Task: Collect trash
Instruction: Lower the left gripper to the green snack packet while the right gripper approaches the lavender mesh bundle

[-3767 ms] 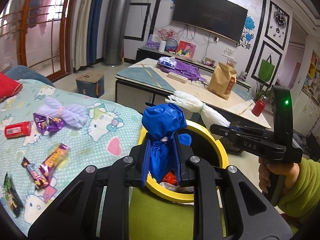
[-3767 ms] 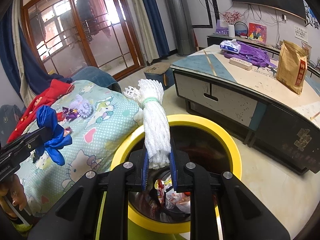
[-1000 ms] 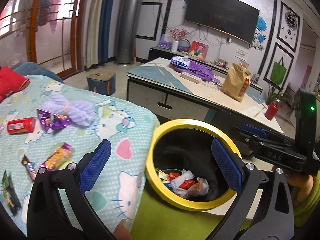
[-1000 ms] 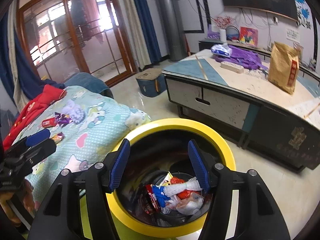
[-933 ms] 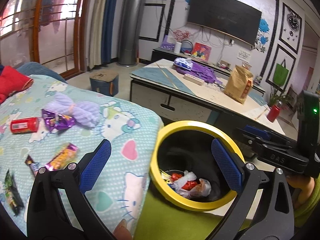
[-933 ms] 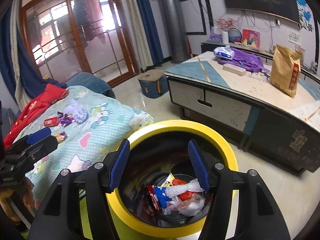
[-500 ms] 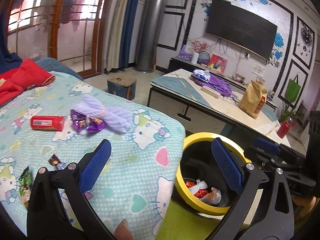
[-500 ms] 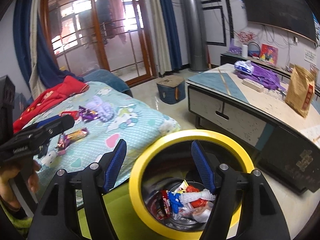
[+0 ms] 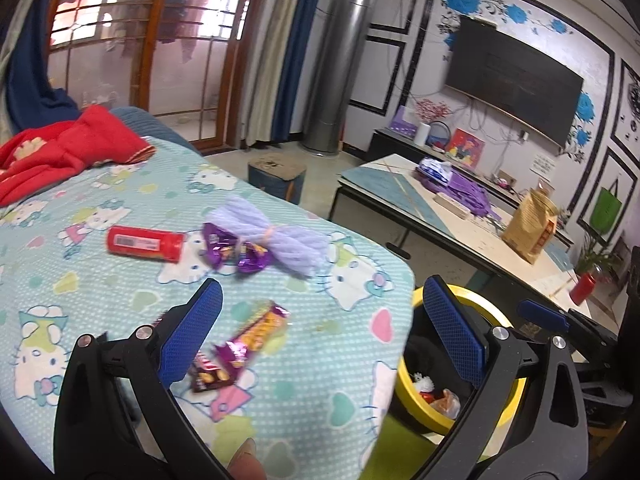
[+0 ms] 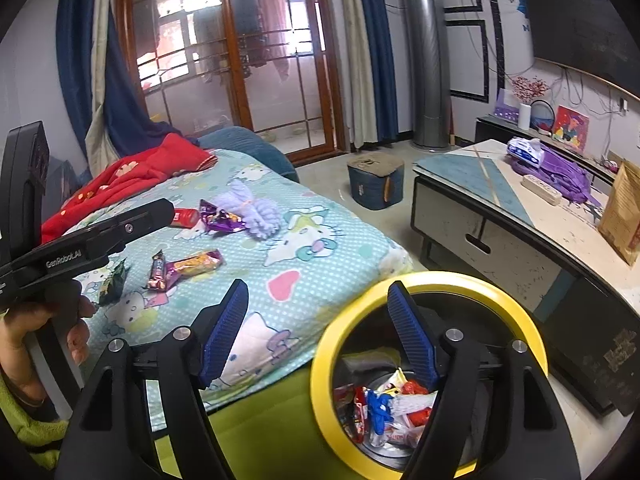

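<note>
red garment on the bed, brown paper bag on the low table

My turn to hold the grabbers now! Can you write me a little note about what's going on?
Left gripper: open, empty, over the blanket.
Right gripper: open, empty, by the yellow bin.
Done: some wrappers and a white mesh bundle lie in the bin.
Left on the blanket: orange snack bar, dark bar, purple wrapper, lilac mesh bundle, red tube, green packet.
</note>
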`<state>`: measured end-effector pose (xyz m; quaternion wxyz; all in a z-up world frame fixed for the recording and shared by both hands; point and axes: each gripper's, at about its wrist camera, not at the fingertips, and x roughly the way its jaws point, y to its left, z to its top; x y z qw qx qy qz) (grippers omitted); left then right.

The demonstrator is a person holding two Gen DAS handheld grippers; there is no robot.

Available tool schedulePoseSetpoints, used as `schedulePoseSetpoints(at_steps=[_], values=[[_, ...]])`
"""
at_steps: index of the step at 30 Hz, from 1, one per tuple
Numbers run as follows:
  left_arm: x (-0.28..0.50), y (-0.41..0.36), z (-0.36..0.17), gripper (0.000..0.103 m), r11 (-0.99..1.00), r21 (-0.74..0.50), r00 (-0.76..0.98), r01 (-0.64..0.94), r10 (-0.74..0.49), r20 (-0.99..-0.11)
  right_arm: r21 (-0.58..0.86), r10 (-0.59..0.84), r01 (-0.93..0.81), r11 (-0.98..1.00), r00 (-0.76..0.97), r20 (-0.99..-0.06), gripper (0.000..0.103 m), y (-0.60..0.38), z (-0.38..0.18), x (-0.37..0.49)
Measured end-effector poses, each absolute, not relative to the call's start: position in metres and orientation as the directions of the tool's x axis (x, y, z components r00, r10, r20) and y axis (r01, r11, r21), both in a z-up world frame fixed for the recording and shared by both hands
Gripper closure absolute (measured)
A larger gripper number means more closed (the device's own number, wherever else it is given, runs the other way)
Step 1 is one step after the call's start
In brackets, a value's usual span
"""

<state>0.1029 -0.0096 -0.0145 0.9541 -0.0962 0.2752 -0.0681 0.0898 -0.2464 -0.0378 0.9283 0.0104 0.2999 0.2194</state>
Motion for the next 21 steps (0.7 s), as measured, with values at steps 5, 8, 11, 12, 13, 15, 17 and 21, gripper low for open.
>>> schedulePoseSetpoints(at_steps=[5, 8, 11, 12, 13, 15, 17, 21], values=[[0.101, 0.008, -0.013, 0.011, 0.975, -0.219, 0.847, 0.033, -0.144, -0.512, 0.162, 0.444, -0.430, 0.888, 0.710, -0.546, 0.033, -0.230, -0.033, 0.098], [0.099, 0.017, -0.013, 0.011, 0.979, -0.205, 0.851, 0.007, -0.114, -0.513, 0.169, 0.461, -0.446, 0.879, 0.703, -0.542, 0.033, -0.219, -0.031, 0.103], [0.098, 0.027, -0.013, 0.011, 0.980, -0.195, 0.851, -0.024, -0.082, -0.518, 0.164, 0.474, -0.466, 0.869, 0.695, -0.541, 0.033, -0.205, -0.030, 0.109], [0.098, 0.031, -0.014, 0.011, 0.980, -0.193, 0.850, -0.037, -0.071, -0.522, 0.161, 0.478, -0.473, 0.866, 0.693, -0.540, 0.033, -0.200, -0.030, 0.112], [0.097, 0.035, -0.014, 0.011, 0.980, -0.192, 0.850, -0.049, -0.060, -0.524, 0.160, 0.482, -0.478, 0.864, 0.690, -0.540, 0.033, -0.196, -0.030, 0.114], [0.097, 0.043, -0.016, 0.011, 0.979, -0.191, 0.847, -0.071, -0.042, -0.531, 0.157, 0.487, -0.487, 0.859, 0.685, -0.542, 0.033, -0.187, -0.030, 0.120], [0.095, 0.052, -0.017, 0.011, 0.977, -0.190, 0.842, -0.098, -0.021, -0.539, 0.151, 0.490, -0.495, 0.856, 0.680, -0.545, 0.033, -0.178, -0.032, 0.127], [0.094, 0.068, -0.022, 0.011, 0.970, -0.195, 0.830, -0.144, 0.011, -0.558, 0.143, 0.488, -0.501, 0.854, 0.675, -0.553, 0.033, -0.162, -0.038, 0.143]])
